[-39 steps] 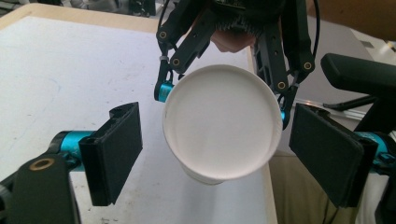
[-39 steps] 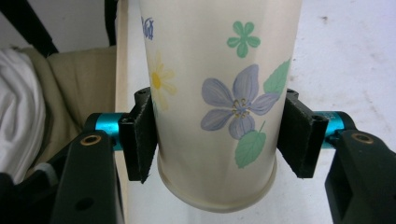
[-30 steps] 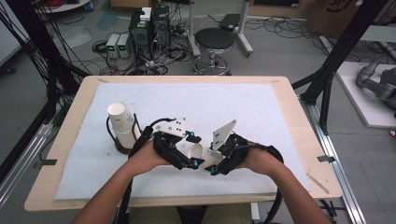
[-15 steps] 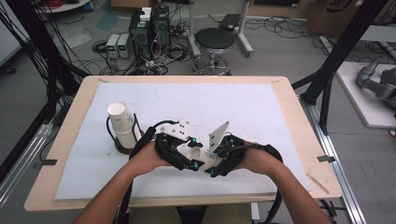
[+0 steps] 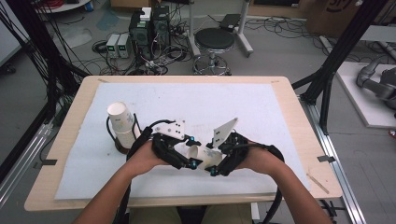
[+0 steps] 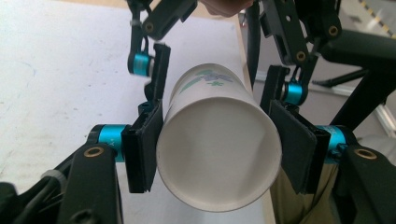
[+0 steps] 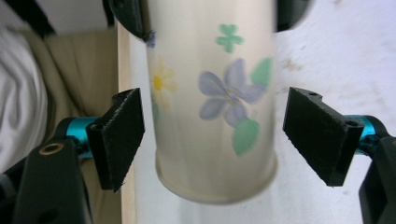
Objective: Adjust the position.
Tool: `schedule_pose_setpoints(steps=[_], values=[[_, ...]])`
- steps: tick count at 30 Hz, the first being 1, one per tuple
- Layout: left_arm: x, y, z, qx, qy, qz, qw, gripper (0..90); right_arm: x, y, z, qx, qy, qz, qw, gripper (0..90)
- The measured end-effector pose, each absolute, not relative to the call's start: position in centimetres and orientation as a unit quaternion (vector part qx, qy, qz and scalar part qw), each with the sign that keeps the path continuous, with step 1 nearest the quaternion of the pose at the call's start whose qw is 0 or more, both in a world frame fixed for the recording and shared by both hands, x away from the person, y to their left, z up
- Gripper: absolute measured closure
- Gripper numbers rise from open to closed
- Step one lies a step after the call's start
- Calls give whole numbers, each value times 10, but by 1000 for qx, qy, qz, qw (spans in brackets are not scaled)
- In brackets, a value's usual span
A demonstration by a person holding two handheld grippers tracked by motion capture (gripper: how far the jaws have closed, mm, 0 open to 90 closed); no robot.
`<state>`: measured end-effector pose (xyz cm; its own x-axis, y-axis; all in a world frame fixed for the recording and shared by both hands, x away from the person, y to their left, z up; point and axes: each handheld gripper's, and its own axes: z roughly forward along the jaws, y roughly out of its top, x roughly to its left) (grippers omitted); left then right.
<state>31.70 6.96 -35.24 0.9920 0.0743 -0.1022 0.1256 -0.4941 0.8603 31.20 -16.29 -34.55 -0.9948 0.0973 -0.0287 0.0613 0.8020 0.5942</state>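
Note:
A white paper cup [image 5: 204,157] printed with flowers lies on its side between my two grippers, just above the white mat near the table's front edge. My left gripper [image 6: 219,149] has just been closing, and both pads [image 6: 142,144] now press on the cup [image 6: 219,158] near its open mouth. My right gripper [image 7: 219,135] has just been opening. Its pads [image 7: 116,135] stand a little apart from the cup [image 7: 210,93] on either side of its base end. In the high view the left gripper [image 5: 191,153] and right gripper [image 5: 215,159] face each other.
A short stack of upside-down paper cups [image 5: 120,123] stands on the mat to the left, with the left gripper's cable looped around it. The white mat [image 5: 261,107] covers most of the wooden table. A stool and electronics sit on the floor beyond the far edge.
The left jaws have closed onto the cup and the right jaws have spread off it. Both hands have stayed where they were.

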Motion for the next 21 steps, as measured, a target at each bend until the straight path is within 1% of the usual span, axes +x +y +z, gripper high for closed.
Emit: schedule_pose_setpoints(steps=[7, 14, 21], values=[[319, 83, -356, 837, 81, -24, 541, 373, 313, -186, -340, 71, 922, 379, 40, 207], [319, 92, -361, 813, 96, -22, 574, 373, 309, -205, -342, 99, 890, 442, 52, 207], [318, 97, -365, 792, 101, -11, 602, 373, 304, -215, -348, 134, 858, 489, 80, 195]])
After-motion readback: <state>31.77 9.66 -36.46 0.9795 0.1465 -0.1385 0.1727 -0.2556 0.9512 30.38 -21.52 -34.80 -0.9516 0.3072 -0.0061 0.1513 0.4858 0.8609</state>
